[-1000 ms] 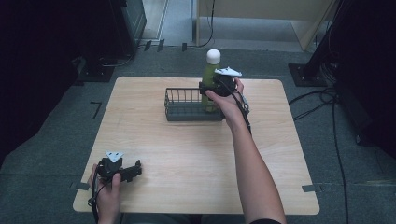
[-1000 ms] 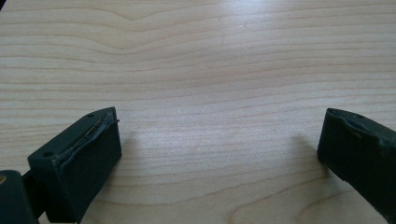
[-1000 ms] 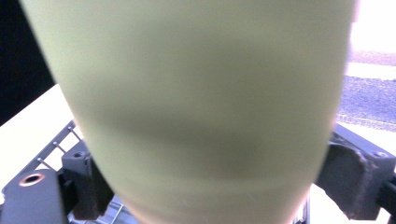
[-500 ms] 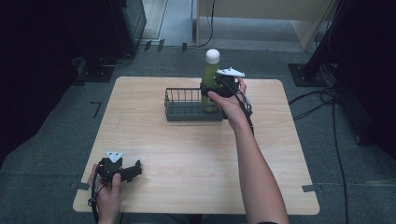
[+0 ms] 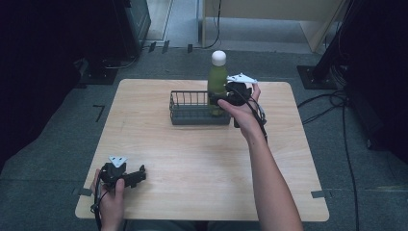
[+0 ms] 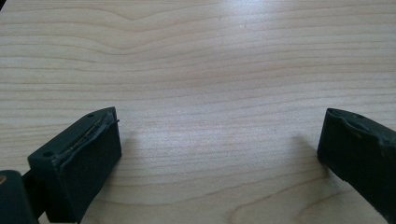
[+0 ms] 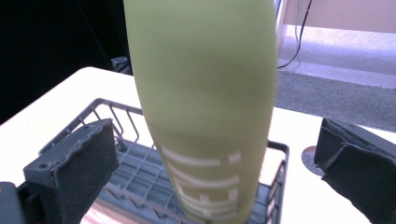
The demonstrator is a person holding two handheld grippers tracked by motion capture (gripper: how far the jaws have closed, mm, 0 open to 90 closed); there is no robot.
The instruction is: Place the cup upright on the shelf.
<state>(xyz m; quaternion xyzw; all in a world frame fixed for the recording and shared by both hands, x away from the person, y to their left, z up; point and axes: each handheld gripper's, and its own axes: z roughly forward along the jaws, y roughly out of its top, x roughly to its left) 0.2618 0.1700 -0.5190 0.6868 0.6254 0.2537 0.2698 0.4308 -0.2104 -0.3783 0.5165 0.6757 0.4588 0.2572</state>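
Bottle (image 5: 217,86) placement looks nearly finished to us: the green bottle with the white cap stands inside the wire basket (image 5: 190,113), at the right end of it, and its base rests on the basket floor, as we see in the right gripper view (image 7: 205,116). Our right gripper (image 5: 225,100) is just beside the bottle, on its right side. Its jaws have just been opening, and now they stand wide on both sides of the bottle body without pressing on it, so the bottle stands by itself. We judge that what is left is only to draw this gripper back from the basket without knocking the bottle.

The long axis of the bottle is vertical, or very close to it. The cap points up and the base points down into the basket. In the right gripper view the body seems a little tilted, but we think this comes from the camera angle.

Our left gripper (image 5: 126,175) is well apart from the basket, at the near left corner of the table (image 5: 202,163). Its jaws are open, with only bare wood between them (image 6: 219,140).
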